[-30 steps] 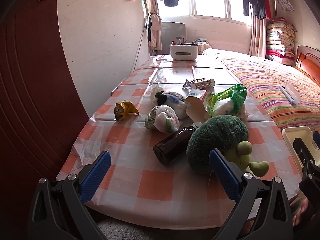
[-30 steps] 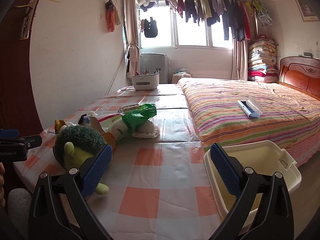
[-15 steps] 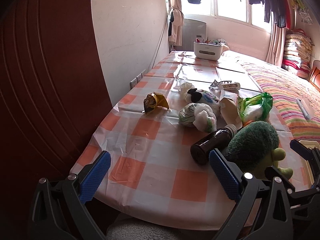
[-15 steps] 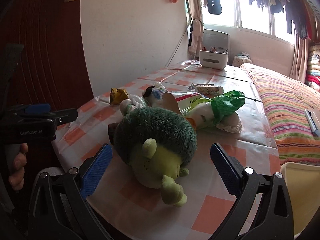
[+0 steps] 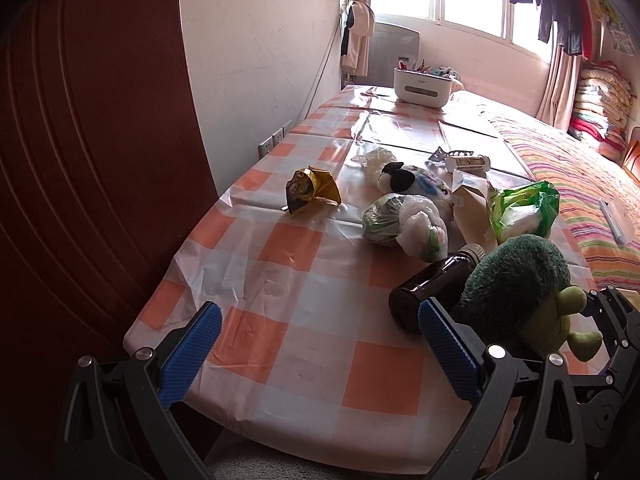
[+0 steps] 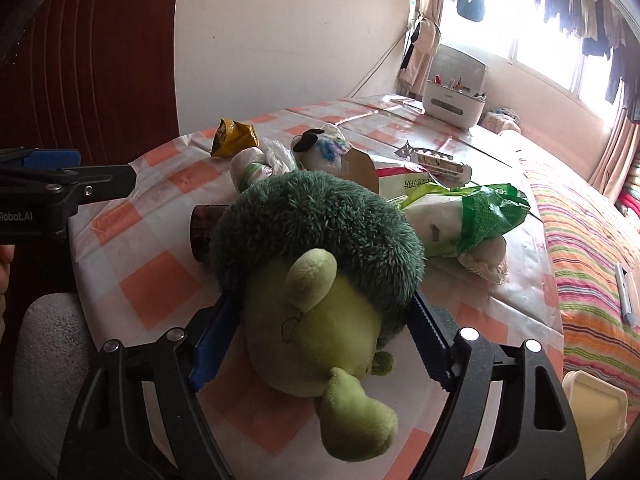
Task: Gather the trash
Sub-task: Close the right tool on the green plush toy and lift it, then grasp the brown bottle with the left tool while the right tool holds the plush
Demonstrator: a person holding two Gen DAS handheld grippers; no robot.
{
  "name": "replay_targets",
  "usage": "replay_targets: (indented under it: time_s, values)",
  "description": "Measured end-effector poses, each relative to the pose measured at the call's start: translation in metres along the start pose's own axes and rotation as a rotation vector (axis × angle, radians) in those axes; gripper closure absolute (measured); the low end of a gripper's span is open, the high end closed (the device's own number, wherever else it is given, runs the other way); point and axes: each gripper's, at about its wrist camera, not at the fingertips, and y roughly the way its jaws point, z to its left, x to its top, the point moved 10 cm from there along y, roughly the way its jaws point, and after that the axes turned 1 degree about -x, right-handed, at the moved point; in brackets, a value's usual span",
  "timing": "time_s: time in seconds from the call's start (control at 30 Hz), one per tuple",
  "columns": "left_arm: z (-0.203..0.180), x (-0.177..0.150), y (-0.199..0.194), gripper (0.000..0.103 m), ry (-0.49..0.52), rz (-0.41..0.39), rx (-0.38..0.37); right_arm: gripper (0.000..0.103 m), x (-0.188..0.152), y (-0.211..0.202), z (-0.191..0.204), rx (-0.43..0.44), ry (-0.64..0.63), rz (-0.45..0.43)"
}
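Note:
A green plush toy (image 6: 320, 220) lies near the front edge of the checked table (image 5: 304, 248). My right gripper (image 6: 322, 304) has its jaws around the toy's light green body and is closing, with both blue pads against its sides. My left gripper (image 5: 320, 316) hangs open over the table's front left corner, nothing between its fingers. Trash lies behind the toy: a yellow snack wrapper (image 5: 310, 190), a knotted plastic bag (image 5: 400, 224), a dark brown bottle (image 5: 432, 284), a paper carton (image 5: 472, 208) and a green plastic bag (image 5: 524, 208).
A cream bin (image 6: 596, 408) stands off the table's right front corner. A striped bed (image 5: 580, 184) runs along the right side, a wall and dark wooden door (image 5: 80, 160) along the left. A white organiser box (image 5: 422, 88) sits at the far end.
My right gripper swung left from the cream bin to the green plush toy and closed in around it. My left gripper drifted left along the table's front edge, still open.

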Motion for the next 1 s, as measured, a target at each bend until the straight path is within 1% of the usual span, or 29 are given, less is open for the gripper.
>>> replay_targets:
  time_s: [0.03, 0.13, 0.33, 0.47, 0.53, 0.63, 0.73, 0.83, 1.0]
  values:
    - [-0.002, -0.001, 0.004, 0.007, 0.001, 0.01, -0.004, 0.037, 0.0, -0.002, -0.001, 0.009, 0.012, -0.005]
    - [-0.01, -0.003, 0.015, 0.007, 0.018, 0.04, -0.039, 0.041, -0.001, -0.005, -0.008, 0.03, 0.057, -0.023]
    - [-0.028, -0.001, 0.042, 0.007, 0.066, 0.109, -0.143, 0.043, 0.001, -0.025, -0.03, 0.04, 0.137, -0.08]
    - [-0.037, 0.003, 0.059, 0.007, 0.094, 0.153, -0.183, 0.042, -0.002, -0.034, -0.046, 0.017, 0.174, -0.103]
    - [-0.044, 0.005, 0.066, 0.007, 0.122, 0.173, -0.192, 0.042, -0.003, -0.038, -0.052, 0.011, 0.193, -0.113]
    - [-0.058, 0.006, 0.075, 0.007, 0.199, 0.196, -0.192, 0.042, -0.004, -0.044, -0.062, 0.003, 0.215, -0.135]
    - [-0.071, 0.002, 0.084, 0.007, 0.261, 0.248, -0.2, 0.042, -0.003, -0.049, -0.07, -0.002, 0.231, -0.152]
    - [-0.082, 0.0, 0.091, 0.007, 0.297, 0.278, -0.209, 0.041, -0.005, -0.054, -0.075, -0.01, 0.241, -0.166]
    - [-0.101, -0.004, 0.094, 0.007, 0.329, 0.318, -0.232, 0.041, -0.005, -0.058, -0.083, -0.021, 0.263, -0.179]
